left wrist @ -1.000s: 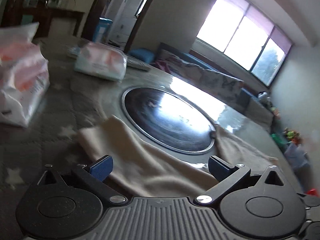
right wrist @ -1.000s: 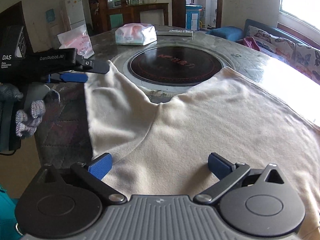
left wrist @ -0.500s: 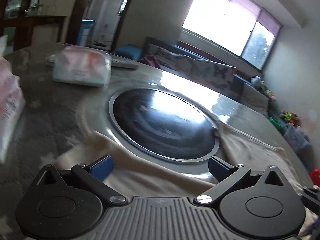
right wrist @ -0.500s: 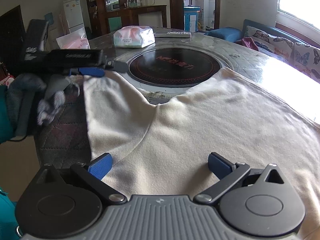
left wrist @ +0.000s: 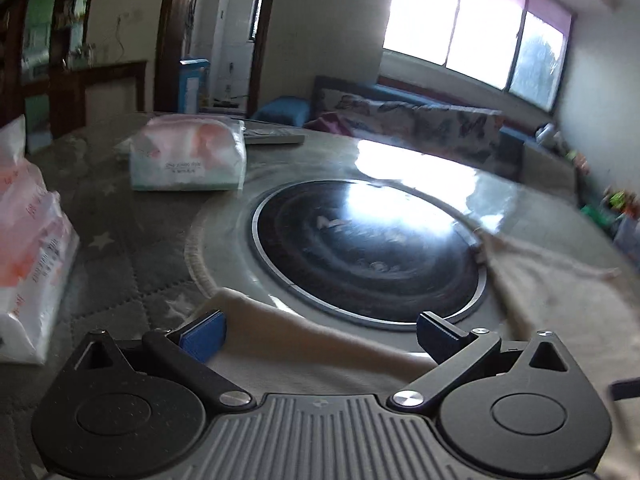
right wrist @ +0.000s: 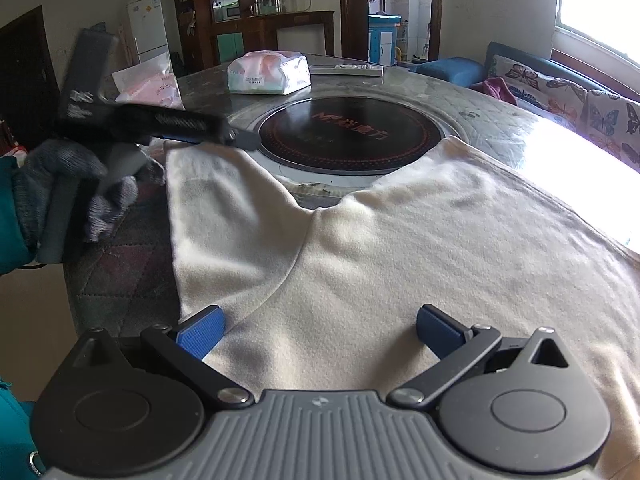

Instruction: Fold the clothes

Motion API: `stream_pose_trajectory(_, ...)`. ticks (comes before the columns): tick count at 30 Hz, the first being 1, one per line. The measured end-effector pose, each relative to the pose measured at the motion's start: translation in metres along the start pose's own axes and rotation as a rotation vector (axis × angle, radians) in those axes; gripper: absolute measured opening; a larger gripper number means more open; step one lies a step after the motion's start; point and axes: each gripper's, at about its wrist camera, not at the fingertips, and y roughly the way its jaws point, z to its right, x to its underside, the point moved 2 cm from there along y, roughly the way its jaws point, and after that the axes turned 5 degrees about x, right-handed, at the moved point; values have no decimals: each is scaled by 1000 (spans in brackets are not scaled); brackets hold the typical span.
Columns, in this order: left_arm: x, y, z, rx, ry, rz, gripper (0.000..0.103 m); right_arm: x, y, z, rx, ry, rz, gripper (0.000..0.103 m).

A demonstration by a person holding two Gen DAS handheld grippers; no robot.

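Starting the fold, by my read: cream garment (right wrist: 400, 240) lies flat on the counter (right wrist: 500, 120), one corner by the round cooktop (right wrist: 348, 136). Left claw (left wrist: 320, 330) spread over that corner; right claw (right wrist: 320, 326) spread, empty, above the cloth. Next: pinch edge w/ left, lift across. Tissue pack (right wrist: 268, 72) sealed, contents unseen.

Obscured and indeterminate areas, both wrist views

The left gripper (right wrist: 240, 140) is motion-blurred in the right wrist view; its finger spacing cannot be read there. The cream garment (right wrist: 400, 248) runs off the frame's right and lower edges, and its near part is hidden behind the right gripper (right wrist: 320, 330). The white packet (left wrist: 28, 256) is cut by the left edge. Print on the tissue pack (left wrist: 188, 160) is too small to read.
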Motion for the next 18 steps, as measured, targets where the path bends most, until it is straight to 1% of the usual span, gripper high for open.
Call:
stream_pose_trajectory(2, -3, 2, 0, -51, 23, 1, 103, 0, -1, 0, -1, 1, 0, 103)
stream_pose_trajectory(4, -4, -1, 0, -65, 23, -9, 103, -1, -2, 0, -4, 7, -3, 103)
stream_pose_trajectory(9, -3, -29, 12, 24, 3, 14, 103, -7, -5, 4, 1, 28, 8, 103)
stream_pose_trajectory(11, -1, -37, 17, 46, -6, 14, 103, -12, -5, 3, 43, 10, 24, 103)
stream_pose_trajectory(14, 4, -42, 23, 98, -34, -4, 103, -17, 0, -1, 64, -15, 12, 103)
stream_pose_trajectory(16, 8, -44, 28, 104, -19, -9, 103, -17, 6, -11, 50, -56, -17, 103)
stream_pose_trajectory(18, 12, -44, 29, 80, 6, -11, 103, -16, 10, -20, 26, -94, -40, 103)
